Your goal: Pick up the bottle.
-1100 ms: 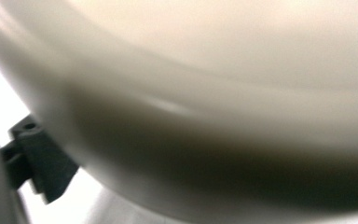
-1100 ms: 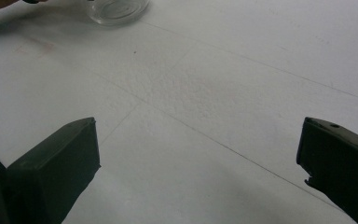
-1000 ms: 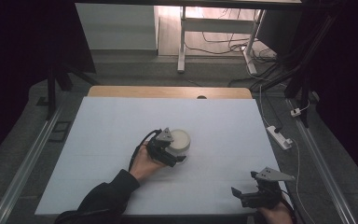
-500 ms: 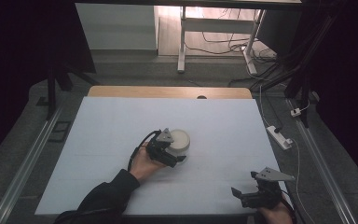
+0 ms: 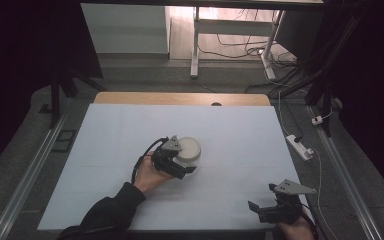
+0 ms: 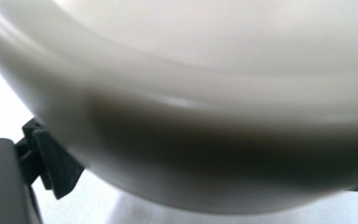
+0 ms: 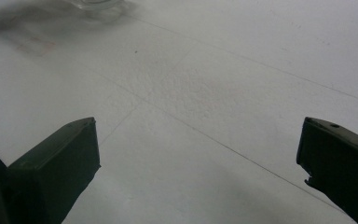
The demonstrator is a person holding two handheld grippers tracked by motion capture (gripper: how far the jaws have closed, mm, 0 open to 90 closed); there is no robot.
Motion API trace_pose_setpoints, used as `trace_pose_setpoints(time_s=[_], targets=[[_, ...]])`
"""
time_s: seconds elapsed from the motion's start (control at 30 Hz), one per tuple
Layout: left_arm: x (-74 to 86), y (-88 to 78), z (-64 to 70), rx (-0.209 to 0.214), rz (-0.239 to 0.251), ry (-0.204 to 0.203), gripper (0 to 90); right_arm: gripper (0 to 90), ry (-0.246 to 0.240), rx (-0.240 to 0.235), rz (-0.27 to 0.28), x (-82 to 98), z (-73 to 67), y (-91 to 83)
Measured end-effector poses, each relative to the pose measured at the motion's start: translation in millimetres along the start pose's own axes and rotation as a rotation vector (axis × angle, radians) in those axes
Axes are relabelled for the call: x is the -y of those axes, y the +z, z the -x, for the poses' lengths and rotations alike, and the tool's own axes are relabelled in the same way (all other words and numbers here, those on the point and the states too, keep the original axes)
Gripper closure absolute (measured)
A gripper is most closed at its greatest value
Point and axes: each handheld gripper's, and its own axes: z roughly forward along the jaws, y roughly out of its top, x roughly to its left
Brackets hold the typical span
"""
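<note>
High view: left gripper (image 5: 184, 161) sits mid-table, hand (image 5: 149, 175) behind it at its 7 o'clock, jaws against the near-left side of the white bowl (image 5: 188, 149). Bowl stands upright on the white table cover (image 5: 110, 135), at roughly 1 o'clock from the gripper body. Compared with the two earlier high frames, nothing visibly changed: same bowl spot, same left hand pose, same right gripper. Reads as a pause at the grasp, bowl not lifted yet, judging by it resting flat. Right gripper (image 5: 267, 210) parked at the near-right table edge, about 4 o'clock from the bowl, well apart, idle. Power strip (image 5: 299, 146) lies off the table at 3 o'clock.

Left gripper view: bowl wall (image 6: 205, 102) very close and blurred, bulging across from 9 to 3 o'clock; one black jaw pokes out at 8 o'clock just beside the wall. Jaws straddle the bowl, but actual clamping contact is hidden, so I cannot tell if the grip is closed.

Right gripper view: both black jaws spread wide at 7 and 4 o'clock, holding nothing, bare table cover (image 7: 205, 93) between them. Faint glassy blur at 11 o'clock, too unclear to name.

Next judged step: confirm grip, then lift.
</note>
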Motion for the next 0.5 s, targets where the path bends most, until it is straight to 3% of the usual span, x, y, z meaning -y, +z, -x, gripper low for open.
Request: trace_pose_setpoints(time_s=[0.5], targets=[[0.5, -28.5, 11.5, 0.000, 0.012, 0.001, 7.5, 0.0, -0.002, -0.004, 0.002, 0.0, -0.6, -0.2]])
